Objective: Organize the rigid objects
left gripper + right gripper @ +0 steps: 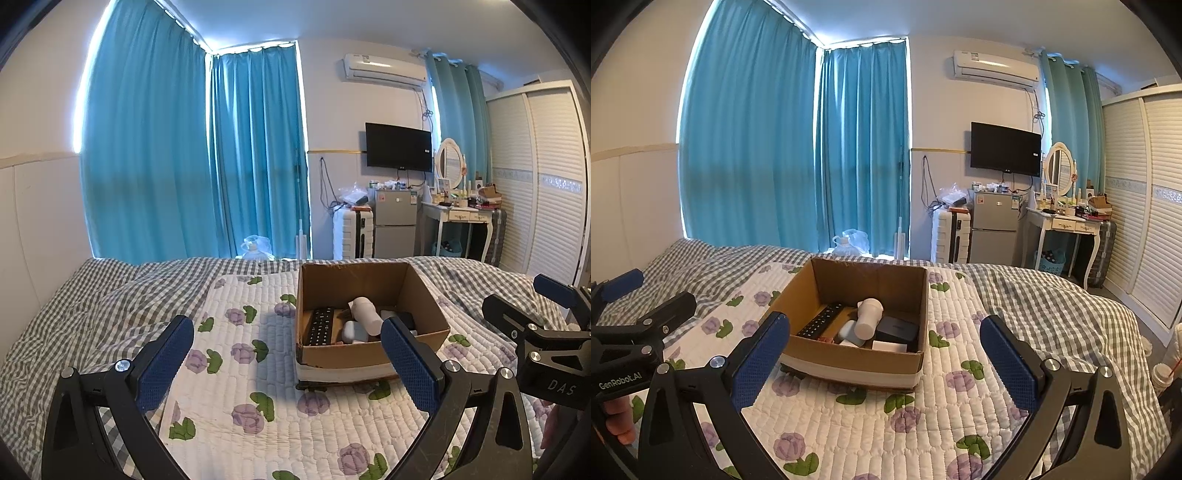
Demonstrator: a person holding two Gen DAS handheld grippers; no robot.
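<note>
An open cardboard box (424, 295) (827, 358) stands on a flowered white quilt (266, 369) (942, 406) on the bed. Inside lie a black remote (320, 326) (820, 319), a white bottle (365, 314) (868, 317), a small white case (354, 331) (848, 329), a dark box (897, 328) and a white block (889, 346). My left gripper (288, 354) is open and empty, just before the box. My right gripper (884, 350) is open and empty, just before the box. Each gripper shows at the edge of the other's view: the right (546, 325), the left (635, 314).
A grey checked sheet (74, 314) (1052, 306) covers the bed around the quilt. Beyond the bed are blue curtains (192, 158), a white suitcase (351, 232), a small fridge (395, 225), a dressing table (461, 218), a wall television (399, 147) and a slatted wardrobe (546, 184).
</note>
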